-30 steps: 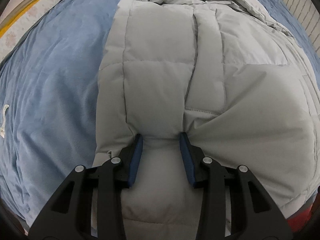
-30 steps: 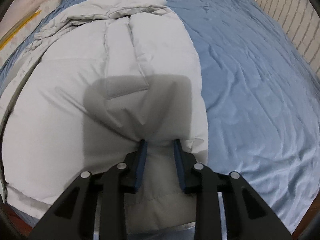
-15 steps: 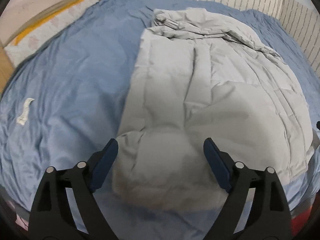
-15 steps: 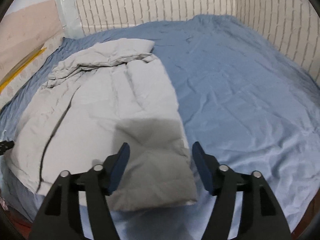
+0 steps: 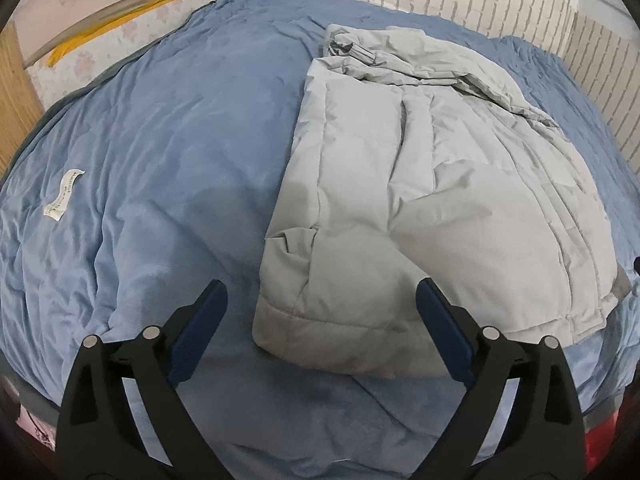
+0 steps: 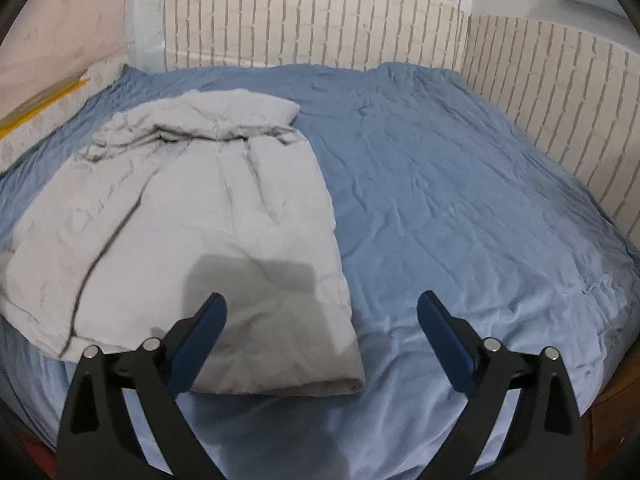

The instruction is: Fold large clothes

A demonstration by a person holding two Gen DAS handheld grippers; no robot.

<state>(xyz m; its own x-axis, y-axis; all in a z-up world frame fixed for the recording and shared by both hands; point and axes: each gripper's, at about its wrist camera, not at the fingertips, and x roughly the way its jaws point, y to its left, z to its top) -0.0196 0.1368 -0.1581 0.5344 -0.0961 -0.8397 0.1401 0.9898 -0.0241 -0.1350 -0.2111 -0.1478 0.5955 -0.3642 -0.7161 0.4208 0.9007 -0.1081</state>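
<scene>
On the bed, one grey puffer jacket (image 5: 420, 200) lies folded, and both of your tongs hang released above it.

You have a single jacket, lying flat on the blue bedsheet (image 5: 160, 160) with its bunched collar end toward the brick-pattern headboard (image 6: 320, 28) and its hem at the near edge of the bed. Your left tongs (image 5: 320, 320) are spread wide over the hem, gripping nothing; your right tongs (image 6: 320, 328) are spread just as wide past the jacket's right corner, over sheet, also gripping nothing. One white label (image 5: 64, 196) lies on the sheet, well apart from the jacket on the left.
</scene>
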